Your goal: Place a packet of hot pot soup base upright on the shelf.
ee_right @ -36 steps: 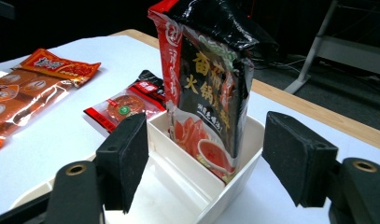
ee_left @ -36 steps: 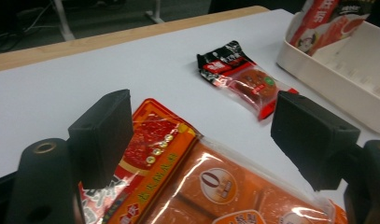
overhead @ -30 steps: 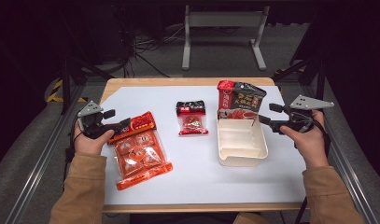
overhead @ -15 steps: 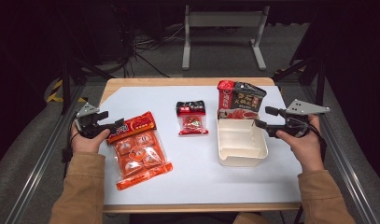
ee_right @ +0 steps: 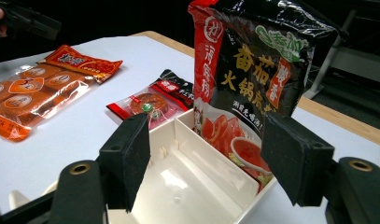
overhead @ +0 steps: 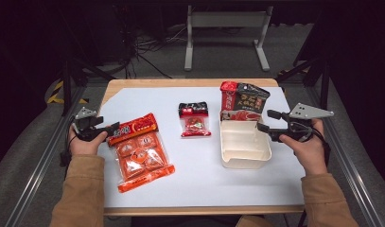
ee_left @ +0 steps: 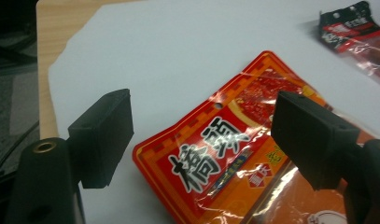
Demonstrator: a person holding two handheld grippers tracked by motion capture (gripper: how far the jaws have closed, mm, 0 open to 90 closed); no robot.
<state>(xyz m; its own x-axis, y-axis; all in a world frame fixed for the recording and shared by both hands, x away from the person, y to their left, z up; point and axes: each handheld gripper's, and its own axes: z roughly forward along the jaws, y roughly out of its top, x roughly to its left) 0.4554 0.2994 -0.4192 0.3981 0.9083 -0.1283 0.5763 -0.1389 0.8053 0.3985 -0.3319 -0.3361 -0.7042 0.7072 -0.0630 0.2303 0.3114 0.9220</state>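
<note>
**Left tongs at orange snack pack**

Left tongs [ee_left: 197, 140] released, jaws straddling top edge of orange snack pack [overhead: 139, 150] lying flat on table [overhead: 199, 184], left side. Right tongs [ee_right: 211, 158] released, beside white tray [overhead: 244, 146] holding upright sauce pouch [overhead: 244, 101].

Black pouch [ee_right: 257, 70] reads 番茄火锅底料, other print too blurred

Overhead view, two close jaw-level views

Dark room, grey carpet floor [overhead: 147, 71], white-legged stand [overhead: 225, 21] behind, cables [overhead: 154, 45] on floor
</note>
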